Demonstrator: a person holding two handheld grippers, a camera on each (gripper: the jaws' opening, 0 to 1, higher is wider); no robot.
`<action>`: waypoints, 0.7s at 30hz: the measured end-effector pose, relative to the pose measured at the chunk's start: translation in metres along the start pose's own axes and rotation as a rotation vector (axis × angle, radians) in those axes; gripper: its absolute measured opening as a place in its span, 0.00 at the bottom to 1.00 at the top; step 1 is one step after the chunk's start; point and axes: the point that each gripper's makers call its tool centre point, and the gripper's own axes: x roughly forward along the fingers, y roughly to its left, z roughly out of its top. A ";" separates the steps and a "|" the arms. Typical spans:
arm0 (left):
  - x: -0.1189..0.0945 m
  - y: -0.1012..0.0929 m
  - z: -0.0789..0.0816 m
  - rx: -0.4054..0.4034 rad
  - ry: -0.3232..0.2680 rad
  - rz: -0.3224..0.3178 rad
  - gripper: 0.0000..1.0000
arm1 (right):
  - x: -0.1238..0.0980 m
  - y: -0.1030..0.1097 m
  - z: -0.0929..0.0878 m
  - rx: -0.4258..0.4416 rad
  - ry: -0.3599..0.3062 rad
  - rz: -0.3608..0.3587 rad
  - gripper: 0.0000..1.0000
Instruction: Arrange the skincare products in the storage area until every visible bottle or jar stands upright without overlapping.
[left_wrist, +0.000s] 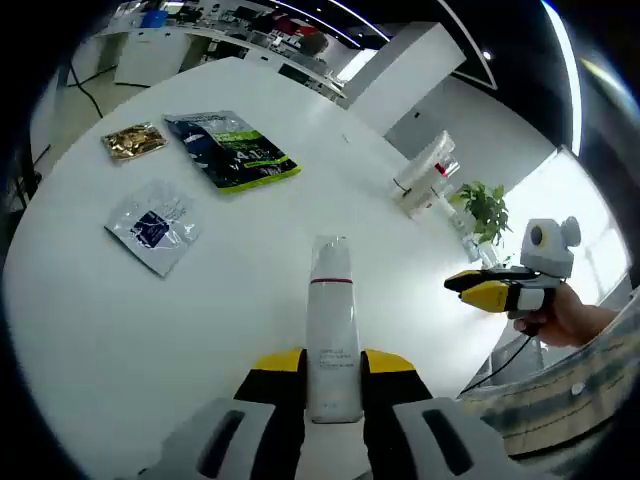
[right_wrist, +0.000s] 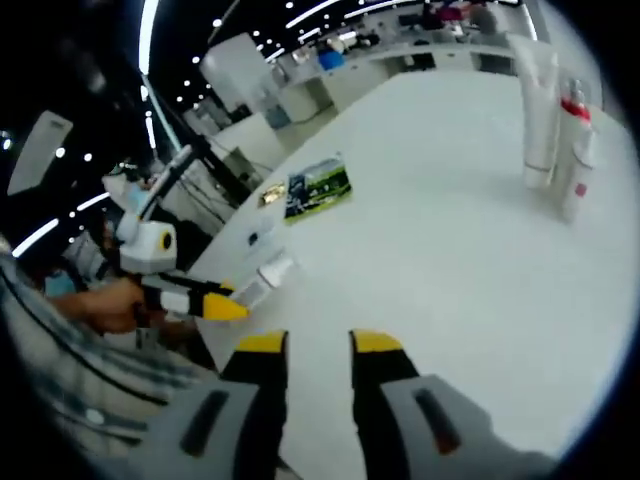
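Observation:
A white tube with a red band (left_wrist: 332, 330) lies between the yellow-tipped jaws of my left gripper (left_wrist: 333, 365), which is shut on its lower body; the cap end points away over the white table (left_wrist: 250, 290). In the right gripper view the same tube (right_wrist: 268, 274) sticks out of the left gripper (right_wrist: 222, 303). Two or three white bottles (left_wrist: 425, 172) stand upright close together at the table's far side, also seen as the tall bottles (right_wrist: 555, 115). My right gripper (right_wrist: 318, 345) is open over bare table with nothing between its jaws; it appears as the right gripper (left_wrist: 482, 290), held by a hand.
Three flat packets lie on the table: a gold sachet (left_wrist: 134, 141), a dark green pouch (left_wrist: 232, 150) and a silver-blue sachet (left_wrist: 155, 225). The green pouch (right_wrist: 318, 188) lies near the table edge. A small potted plant (left_wrist: 485, 208) stands beyond the bottles.

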 end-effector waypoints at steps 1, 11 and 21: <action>-0.002 -0.008 0.004 -0.028 -0.022 -0.045 0.19 | 0.003 0.011 0.003 0.025 -0.012 0.052 0.24; -0.024 -0.101 0.021 -0.076 -0.083 -0.464 0.20 | -0.001 0.086 0.057 0.317 -0.203 0.482 0.35; -0.037 -0.136 0.024 -0.077 -0.046 -0.600 0.20 | -0.015 0.094 0.073 0.371 -0.222 0.554 0.19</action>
